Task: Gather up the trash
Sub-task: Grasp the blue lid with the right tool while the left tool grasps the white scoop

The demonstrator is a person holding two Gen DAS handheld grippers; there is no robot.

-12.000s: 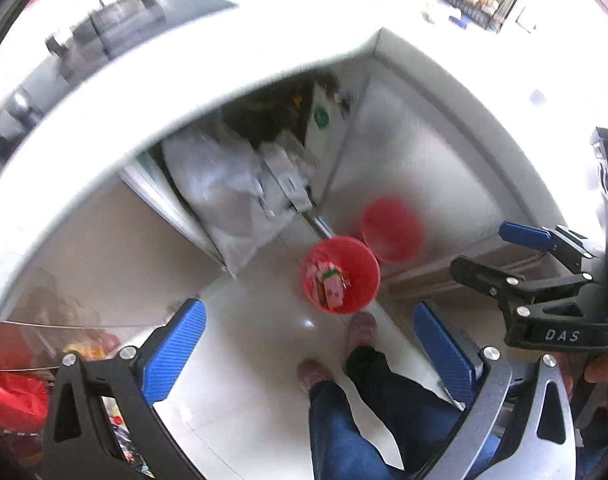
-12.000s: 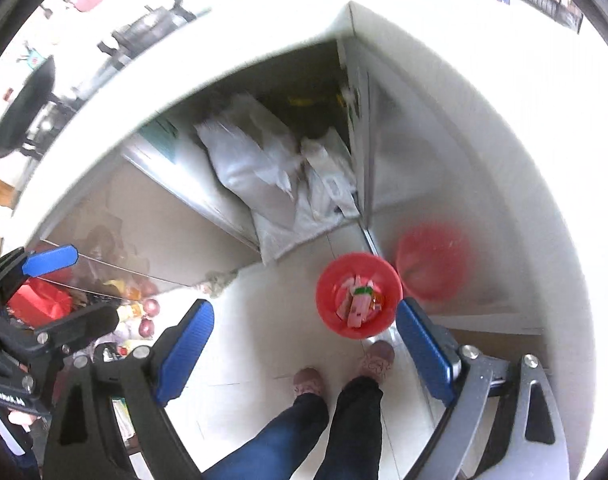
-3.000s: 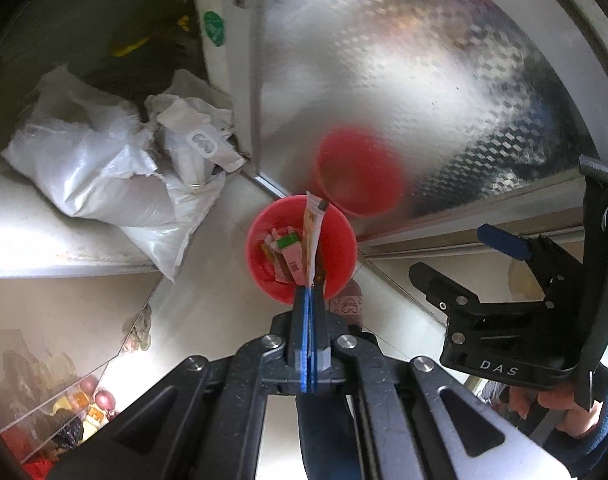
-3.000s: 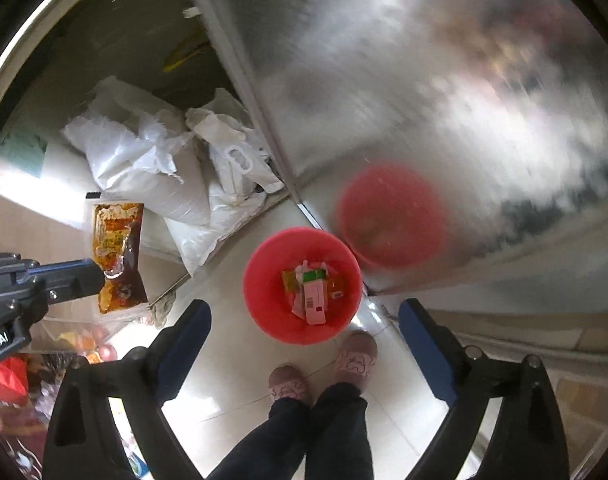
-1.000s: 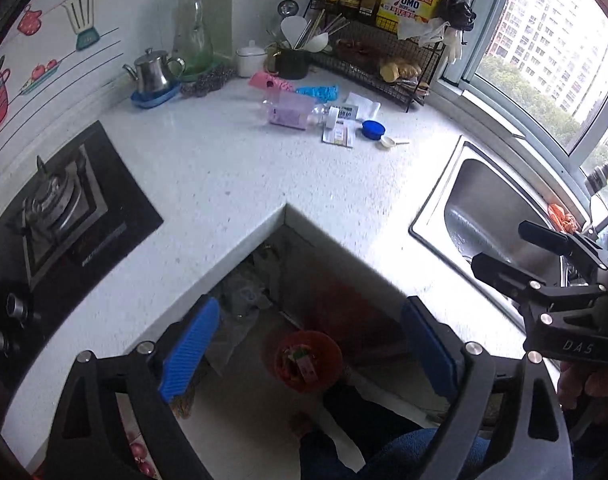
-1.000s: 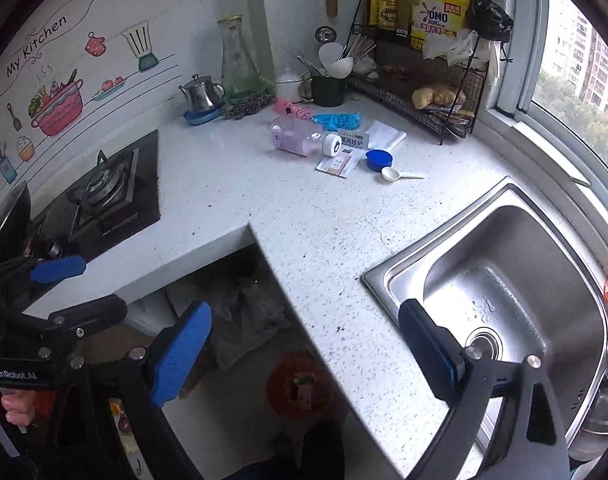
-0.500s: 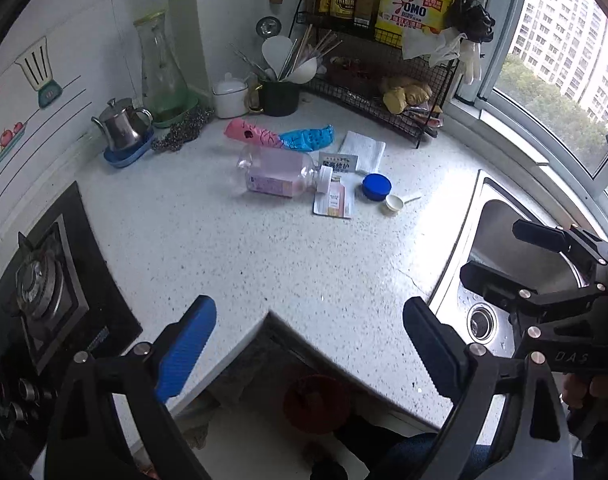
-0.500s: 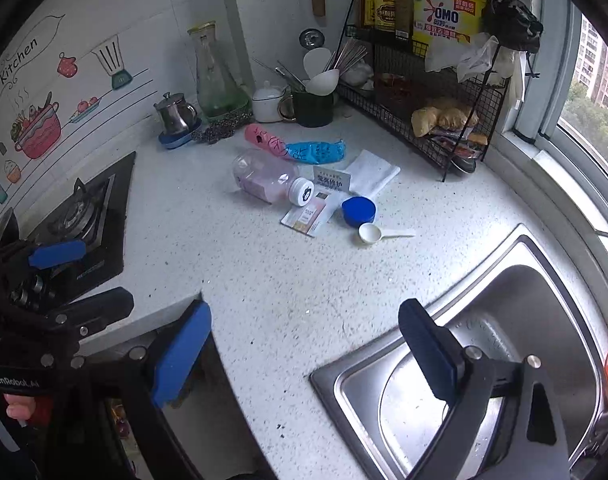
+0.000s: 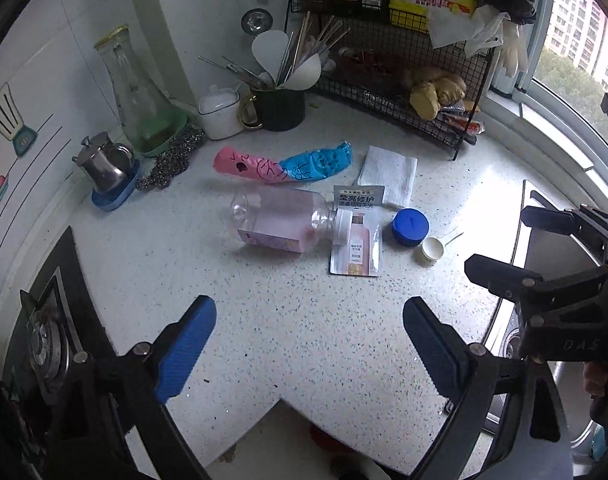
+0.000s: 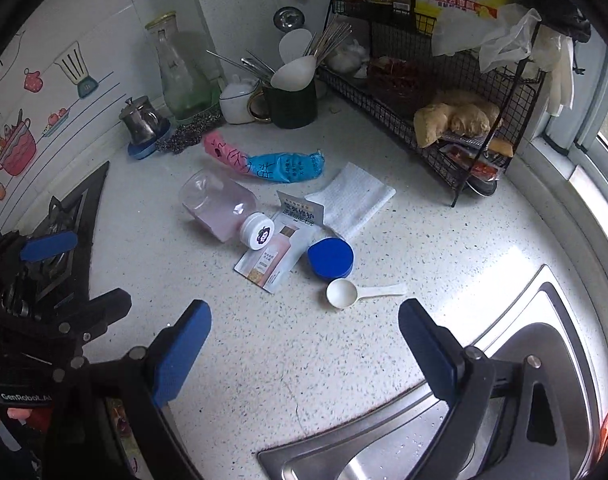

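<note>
Now the trash lies clustered in the middle of the speckled desk (image 9: 287,328): a tipped-over clear bottle (image 9: 281,222) with its white cap touching a flat sachet (image 9: 356,246), a small printed card (image 9: 358,198) just behind it, a blue lid (image 9: 410,227) beside a white scoop (image 9: 432,249), a folded white napkin (image 9: 388,176), and pink and blue wrappers (image 9: 283,166) further back. Both cameras looked down at the red bin on the floor a few seconds ago, the left hand-held gripper (image 9: 306,344) pinching a packet over it; that packet is gone and both tools have swung up over the desk. So one piece looks delivered and the next pick is being lined up. The left hand-held gripper is spread wide and empty, and so is the right hand-held gripper (image 10: 304,340), near the sink (image 10: 516,408). The bin is barely visible, only a red sliver below the desk edge, and the sachet print is too small to read.
</note>
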